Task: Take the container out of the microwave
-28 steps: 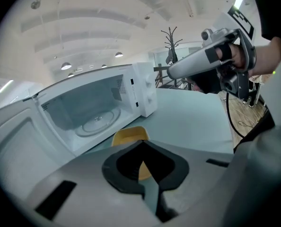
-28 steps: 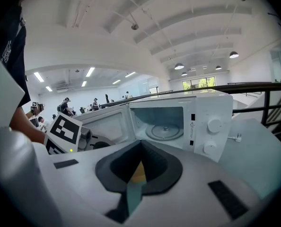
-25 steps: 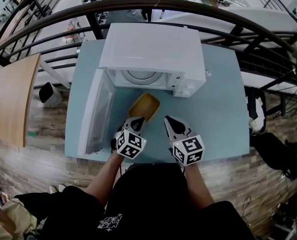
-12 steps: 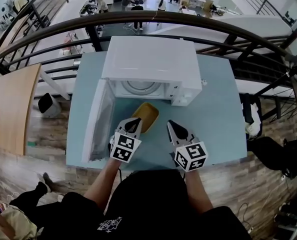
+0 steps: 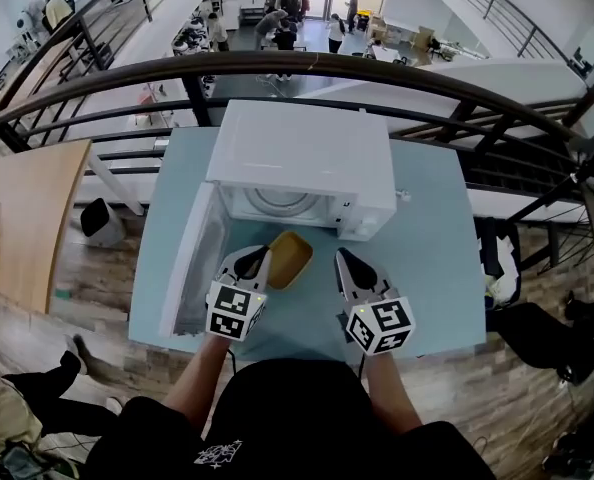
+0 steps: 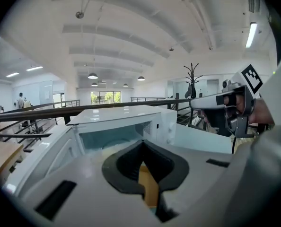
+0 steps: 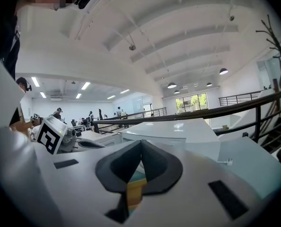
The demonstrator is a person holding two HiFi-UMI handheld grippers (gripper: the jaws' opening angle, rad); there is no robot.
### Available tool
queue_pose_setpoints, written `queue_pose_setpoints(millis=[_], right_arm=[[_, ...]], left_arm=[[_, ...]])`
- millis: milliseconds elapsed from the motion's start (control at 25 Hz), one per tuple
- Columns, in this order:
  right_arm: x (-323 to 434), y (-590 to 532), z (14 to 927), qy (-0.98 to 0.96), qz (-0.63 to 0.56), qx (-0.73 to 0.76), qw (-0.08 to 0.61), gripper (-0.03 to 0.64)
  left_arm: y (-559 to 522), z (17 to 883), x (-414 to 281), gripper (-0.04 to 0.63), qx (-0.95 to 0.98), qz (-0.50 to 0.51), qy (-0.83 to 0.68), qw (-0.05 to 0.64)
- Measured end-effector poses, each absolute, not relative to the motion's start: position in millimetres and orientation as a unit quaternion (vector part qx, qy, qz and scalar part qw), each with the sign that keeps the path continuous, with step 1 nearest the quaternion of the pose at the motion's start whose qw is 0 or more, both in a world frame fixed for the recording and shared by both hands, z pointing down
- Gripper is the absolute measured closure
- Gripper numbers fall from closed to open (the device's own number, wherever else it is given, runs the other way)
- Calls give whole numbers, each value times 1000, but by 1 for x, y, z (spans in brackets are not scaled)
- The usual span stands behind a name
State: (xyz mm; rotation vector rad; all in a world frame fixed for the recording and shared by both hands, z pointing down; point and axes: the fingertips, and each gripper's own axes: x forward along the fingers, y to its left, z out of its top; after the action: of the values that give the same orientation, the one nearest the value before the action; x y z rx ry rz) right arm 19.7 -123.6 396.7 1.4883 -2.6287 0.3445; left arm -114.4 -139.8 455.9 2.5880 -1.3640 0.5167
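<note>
The left gripper had its two black jaws closed, tips meeting, with nothing clamped between them; a strip of the yellow container showed through the narrow slit below the tips. The right gripper was likewise closed and empty, with a sliver of the container visible past its jaws. From the head view, the left gripper pointed at the left edge of the container, right beside it, though whether it touched could not be told. The right gripper pointed forward just to the container's right, with a gap between them. The container, a shallow rounded yellow dish, sat on the light blue table, outside the microwave and just in front of its open cavity. Each gripper carried a cube with square markers behind its jaws, the left cube and the right cube, held on the person's bare forearms above a black top. The white microwave stood at the back of the table, its door swung open to the left and a round glass turntable showing inside. A dark curved railing ran behind the table, with a lower floor and distant people beyond it. A wooden tabletop lay to the far left.
</note>
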Motion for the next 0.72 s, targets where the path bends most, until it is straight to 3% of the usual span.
queue_pose_setpoints(millis=[720], right_arm=[[35,-142,337,-897,70,435,11,611]], left_arm=[[-143,356,-112,588,842,73,-533,37]])
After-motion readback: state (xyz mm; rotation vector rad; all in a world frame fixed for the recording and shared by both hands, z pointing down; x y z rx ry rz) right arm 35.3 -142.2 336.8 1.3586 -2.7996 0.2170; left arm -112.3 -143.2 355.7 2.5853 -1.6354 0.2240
